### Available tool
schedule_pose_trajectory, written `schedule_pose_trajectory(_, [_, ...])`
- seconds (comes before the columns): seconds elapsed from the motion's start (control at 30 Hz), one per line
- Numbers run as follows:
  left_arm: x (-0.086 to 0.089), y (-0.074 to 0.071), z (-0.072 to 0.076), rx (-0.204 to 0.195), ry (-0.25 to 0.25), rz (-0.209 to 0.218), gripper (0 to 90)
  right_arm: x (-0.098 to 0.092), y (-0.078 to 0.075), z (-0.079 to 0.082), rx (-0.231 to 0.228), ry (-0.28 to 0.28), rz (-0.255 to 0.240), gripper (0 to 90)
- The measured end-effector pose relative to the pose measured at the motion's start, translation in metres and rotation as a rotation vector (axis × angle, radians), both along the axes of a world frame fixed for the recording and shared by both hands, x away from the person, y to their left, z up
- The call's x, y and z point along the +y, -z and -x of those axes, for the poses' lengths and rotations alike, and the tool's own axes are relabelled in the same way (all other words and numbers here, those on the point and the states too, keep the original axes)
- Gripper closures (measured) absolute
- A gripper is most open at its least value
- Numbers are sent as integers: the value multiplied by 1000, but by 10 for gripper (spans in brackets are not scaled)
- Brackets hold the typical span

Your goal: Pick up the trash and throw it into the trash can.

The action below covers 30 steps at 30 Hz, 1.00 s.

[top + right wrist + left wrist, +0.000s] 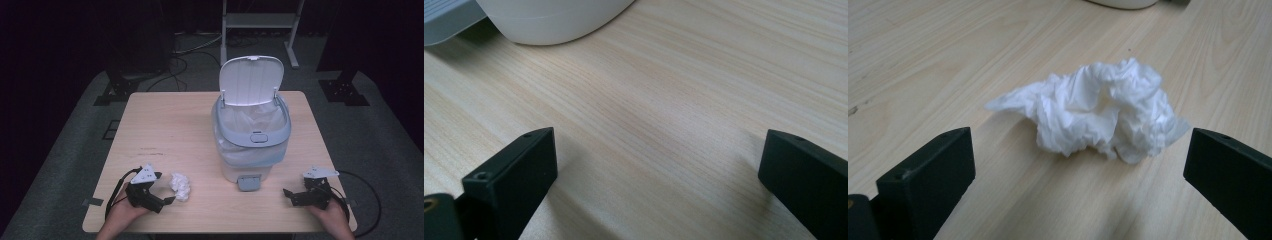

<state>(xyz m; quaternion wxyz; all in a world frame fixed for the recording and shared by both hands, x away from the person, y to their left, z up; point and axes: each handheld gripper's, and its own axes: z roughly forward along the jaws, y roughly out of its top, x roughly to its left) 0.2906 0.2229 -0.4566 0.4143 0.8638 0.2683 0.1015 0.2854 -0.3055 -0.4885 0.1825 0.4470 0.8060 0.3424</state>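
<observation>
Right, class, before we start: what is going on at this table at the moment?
A person sits at a wooden table with a two-jaw gripper in each hand. The left gripper is open and points at a crumpled white tissue lying just ahead of its jaws, not yet gripped. The right gripper is open too, resting on bare wood near the bin, holding nothing. A small white pedal bin with a grey rim and a bag liner stands mid-table, its lid up.

Your left gripper (161, 186) sits near the desk's front left corner, jaws spread wide. Your right gripper (290, 194) rests near the front right corner, jaws likewise wide apart.
</observation>
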Motion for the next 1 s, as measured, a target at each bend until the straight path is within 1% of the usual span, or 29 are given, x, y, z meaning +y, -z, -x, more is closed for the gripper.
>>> schedule_pose_trajectory(0.13, [-7,-2,-2,-1,13,19,0,0,0,0,0,0,0,13])
schedule_pose_trajectory(0.5, [-20,-2,-5,2,22,37,0,0,0,0,0,2,0,13])
schedule_pose_trajectory(0.57, [-24,0,-7,1,24,33,0,0,0,0,0,4,0,12])
schedule_pose_trajectory(0.67, [-27,2,-9,3,25,17,0,1,0,0,0,6,0,12])
schedule_pose_trajectory(0.83, [-33,9,-13,12,21,-21,0,1,0,0,0,6,0,12])
schedule_pose_trajectory(0.93, [-34,14,-16,39,14,-20,0,1,0,0,0,6,0,13])
schedule_pose_trajectory(1.0, [-35,16,-17,45,11,-36,0,1,0,0,0,6,0,12])
